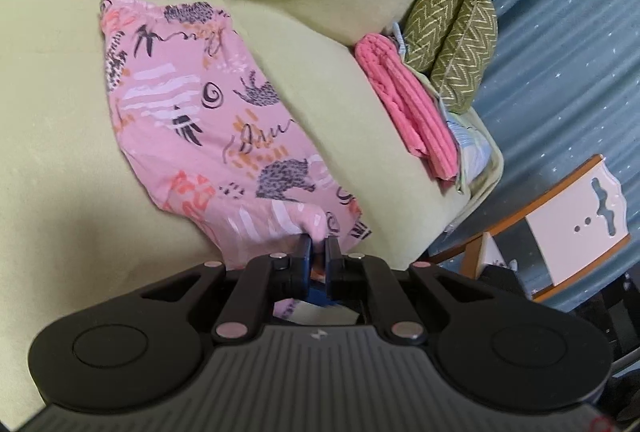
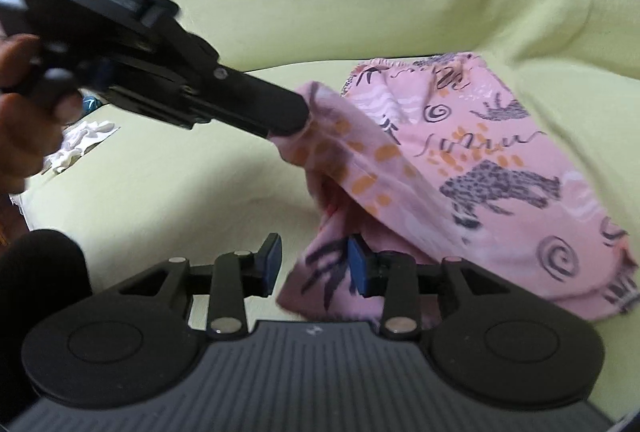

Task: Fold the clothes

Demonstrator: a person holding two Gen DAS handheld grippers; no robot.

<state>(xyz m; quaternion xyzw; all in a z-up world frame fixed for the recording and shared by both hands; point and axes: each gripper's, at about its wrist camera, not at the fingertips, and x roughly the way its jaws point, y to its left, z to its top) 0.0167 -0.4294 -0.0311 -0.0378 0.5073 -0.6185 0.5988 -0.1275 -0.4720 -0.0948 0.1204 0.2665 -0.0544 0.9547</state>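
Observation:
A pink printed garment with dark animal shapes lies on a yellow-green sofa seat. My left gripper is shut on the garment's near edge, with a fold of cloth bunched between its fingers. In the right wrist view the left gripper holds one corner of the garment lifted. My right gripper is open, and a hanging flap of the garment sits between its blue pads without being clamped.
A folded coral towel and a green zigzag cushion sit at the sofa's right end. A small white and wood stool stands on the blue floor. White cloth lies at the sofa's left.

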